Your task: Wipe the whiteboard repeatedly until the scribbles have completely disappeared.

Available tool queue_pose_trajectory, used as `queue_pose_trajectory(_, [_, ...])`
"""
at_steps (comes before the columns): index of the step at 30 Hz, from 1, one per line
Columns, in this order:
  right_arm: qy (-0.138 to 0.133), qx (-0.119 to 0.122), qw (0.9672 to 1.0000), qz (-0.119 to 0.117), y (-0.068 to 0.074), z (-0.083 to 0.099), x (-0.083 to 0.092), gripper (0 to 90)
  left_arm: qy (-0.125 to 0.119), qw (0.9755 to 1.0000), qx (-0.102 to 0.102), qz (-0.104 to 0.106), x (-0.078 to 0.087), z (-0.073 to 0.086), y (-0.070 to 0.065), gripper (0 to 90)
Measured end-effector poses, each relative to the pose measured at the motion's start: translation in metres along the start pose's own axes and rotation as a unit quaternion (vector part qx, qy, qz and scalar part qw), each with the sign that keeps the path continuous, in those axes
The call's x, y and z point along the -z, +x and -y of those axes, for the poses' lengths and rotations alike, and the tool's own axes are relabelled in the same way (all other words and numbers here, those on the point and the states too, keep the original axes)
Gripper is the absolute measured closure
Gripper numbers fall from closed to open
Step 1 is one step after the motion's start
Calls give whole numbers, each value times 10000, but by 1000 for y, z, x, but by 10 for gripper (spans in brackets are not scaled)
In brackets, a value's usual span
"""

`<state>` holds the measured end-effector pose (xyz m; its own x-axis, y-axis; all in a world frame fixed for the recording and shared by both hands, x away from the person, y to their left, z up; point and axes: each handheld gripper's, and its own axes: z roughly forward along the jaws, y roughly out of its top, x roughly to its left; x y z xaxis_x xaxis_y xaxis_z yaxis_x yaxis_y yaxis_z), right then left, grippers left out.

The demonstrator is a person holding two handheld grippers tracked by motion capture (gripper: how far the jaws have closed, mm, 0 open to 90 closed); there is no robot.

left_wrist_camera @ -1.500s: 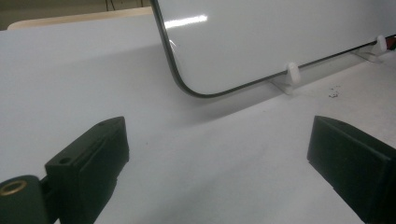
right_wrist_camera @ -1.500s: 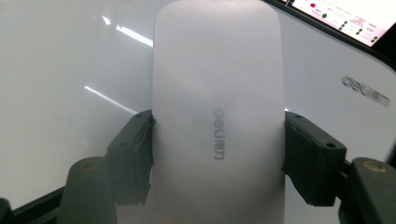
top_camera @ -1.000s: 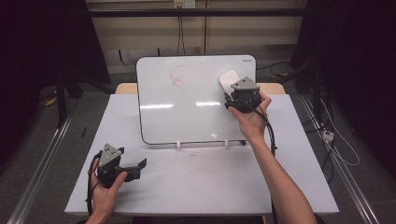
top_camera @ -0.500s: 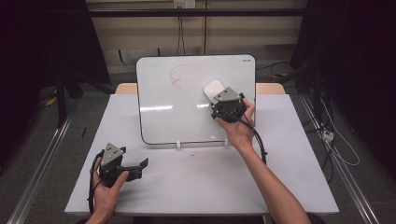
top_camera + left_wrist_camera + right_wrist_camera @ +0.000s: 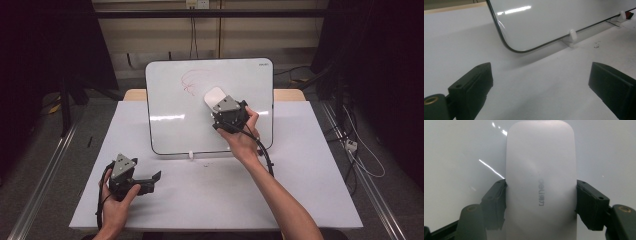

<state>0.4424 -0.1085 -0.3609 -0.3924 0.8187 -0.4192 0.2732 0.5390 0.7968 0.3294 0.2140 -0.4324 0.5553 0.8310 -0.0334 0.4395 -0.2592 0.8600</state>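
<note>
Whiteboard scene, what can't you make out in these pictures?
- Eraser underside against the whiteboard: hidden by its own body, right gripper view.
- Red scribble: too small to read, high view.
- Right gripper jaws: covered by its grey plate and the hand, high view.
- Whiteboard top: cut off by the frame edge, left gripper view.

Whiteboard [image 5: 210,107] propped at table's [image 5: 310,190] rear, eraser [image 5: 214,96] against it, right of scribble [image 5: 190,82].
</note>
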Motion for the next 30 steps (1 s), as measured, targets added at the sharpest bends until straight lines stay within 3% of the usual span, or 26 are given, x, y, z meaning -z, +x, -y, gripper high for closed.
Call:
queue_pose_trajectory(22, [-75, 456, 9988, -163, 35, -39, -16, 318, -6, 10000, 42, 28, 3, 0, 3, 55])
queue_pose_trajectory(30, [-89, 442, 9988, -189, 38, -48, -20, 318, -14, 10000, 31, 43, 3, 0, 3, 55])
